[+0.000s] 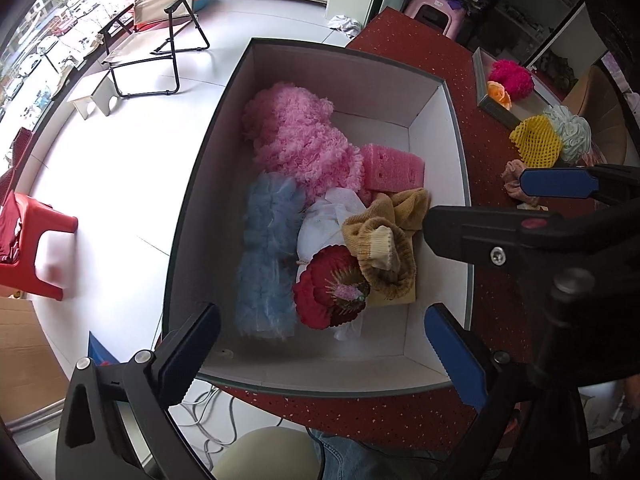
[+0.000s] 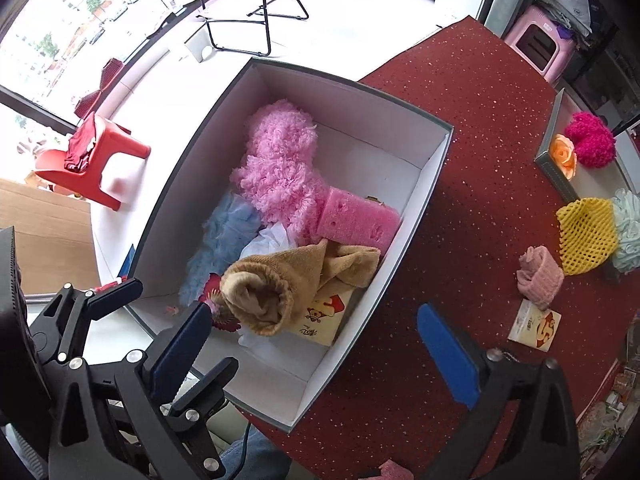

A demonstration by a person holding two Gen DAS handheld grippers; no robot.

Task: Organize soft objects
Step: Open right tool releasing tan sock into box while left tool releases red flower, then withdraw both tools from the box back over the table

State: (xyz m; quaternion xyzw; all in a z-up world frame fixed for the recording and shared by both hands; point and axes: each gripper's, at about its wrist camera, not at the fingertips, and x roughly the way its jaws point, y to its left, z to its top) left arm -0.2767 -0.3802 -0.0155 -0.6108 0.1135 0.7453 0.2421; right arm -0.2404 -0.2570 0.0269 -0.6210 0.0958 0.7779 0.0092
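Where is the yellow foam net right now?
The yellow foam net lies on the red table right of the box, against the pale bath pouf, beyond the pink sock.

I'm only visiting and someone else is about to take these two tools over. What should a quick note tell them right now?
Left tool: open, empty, above the box.
Right tool: open, empty, over the box's near edge.
In the box: pink fluffy piece, pink sponge, blue fluffy piece, tan knit, red knit.
Left on the red table: pink roll, yellow net, pale pouf, tissue pack.
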